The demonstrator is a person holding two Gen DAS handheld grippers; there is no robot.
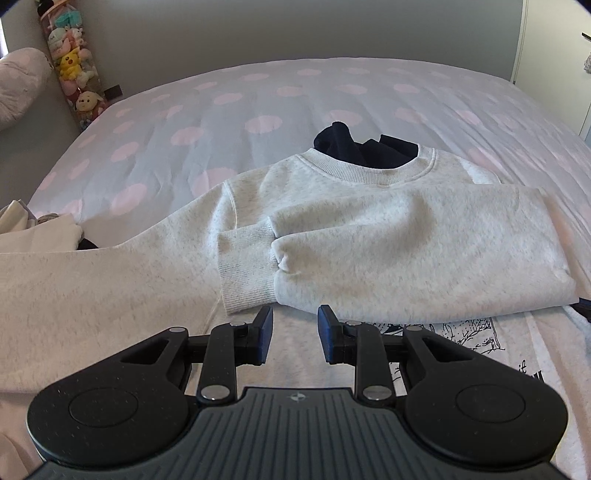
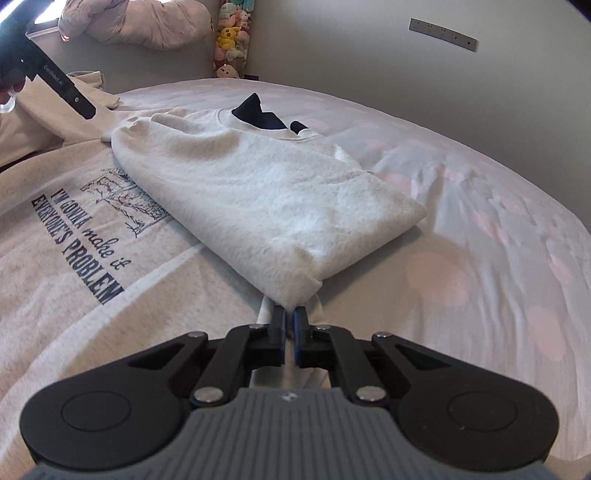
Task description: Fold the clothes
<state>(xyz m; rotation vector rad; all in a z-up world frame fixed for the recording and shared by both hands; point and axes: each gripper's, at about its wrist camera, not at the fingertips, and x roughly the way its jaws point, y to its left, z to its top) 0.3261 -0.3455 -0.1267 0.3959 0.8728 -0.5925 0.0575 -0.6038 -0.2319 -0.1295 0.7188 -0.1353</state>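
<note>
A light grey sweatshirt (image 1: 369, 240) (image 2: 258, 192) lies on the bed with one sleeve folded across its chest; the ribbed cuff (image 1: 245, 269) rests near the middle. Dark print (image 2: 85, 251) shows on its lower front. My left gripper (image 1: 295, 312) hovers open just short of the cuff, with nothing between its fingers. My right gripper (image 2: 290, 312) is shut at the near corner of the folded part, where the fabric tip runs in between its fingertips. In the right wrist view the left tool's black body (image 2: 55, 81) shows at the upper left, held by a hand.
A dark garment (image 1: 362, 147) (image 2: 258, 110) lies behind the collar. Cream clothes (image 1: 37, 229) are piled at the left. The bed cover (image 1: 221, 110) (image 2: 480, 258) is white with pink dots. A tube of plush toys (image 1: 74, 62) and a pillow (image 2: 140, 22) stand by the wall.
</note>
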